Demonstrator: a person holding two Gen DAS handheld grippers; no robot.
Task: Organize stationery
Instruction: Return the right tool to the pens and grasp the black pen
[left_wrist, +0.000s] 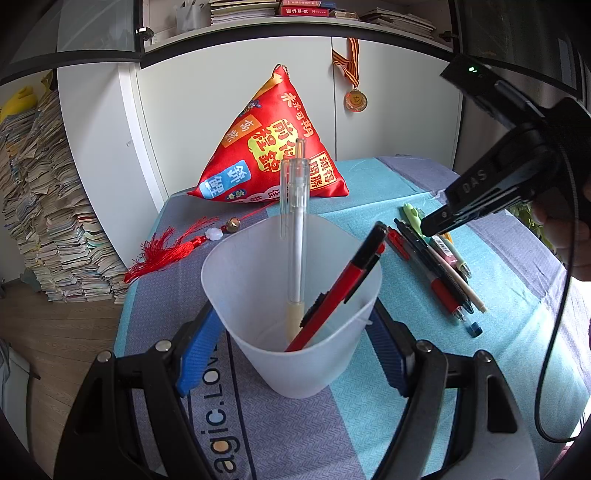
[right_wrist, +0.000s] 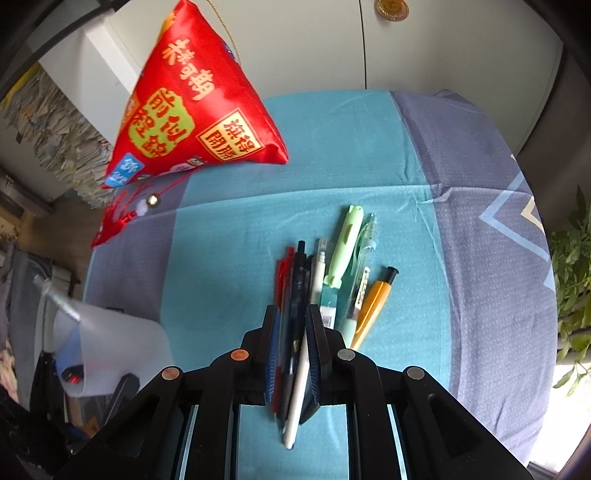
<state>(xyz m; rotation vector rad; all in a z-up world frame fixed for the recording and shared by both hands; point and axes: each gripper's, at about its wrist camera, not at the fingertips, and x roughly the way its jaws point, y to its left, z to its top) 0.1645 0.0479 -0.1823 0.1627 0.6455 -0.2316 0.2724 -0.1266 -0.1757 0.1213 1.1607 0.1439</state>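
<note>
Pens of several colours (right_wrist: 325, 291) lie side by side in a loose bundle on the teal and grey-blue tablecloth (right_wrist: 332, 155): red, dark blue, white, a pale green one, a clear one and an orange one at the right edge. The right gripper (right_wrist: 291, 343) points steeply down over the near end of this bundle. Its blue-padded jaws stand almost together, and the dark blue pen and the white pen run through the narrow gap between them; the picture is smeared there, so whether the pads actually press on a pen I cannot tell.

The left gripper (left_wrist: 295, 339) clasps a translucent white plastic cup (left_wrist: 258, 295) by its side walls, one blue pad on each side, and holds it upright on the cloth, to the left of the bundle. In the cup stand a clear pen with a cream grip (left_wrist: 297, 236), nearly upright, and a red and black pen (left_wrist: 343, 280) leaning to the right against the rim.

Behind the cup sits a red pyramid-shaped satin cushion with yellow characters (left_wrist: 273, 147), with a red tassel (left_wrist: 166, 251) beside it. A gold medal on a striped ribbon (left_wrist: 355, 99) hangs on the white cupboard door.
</note>
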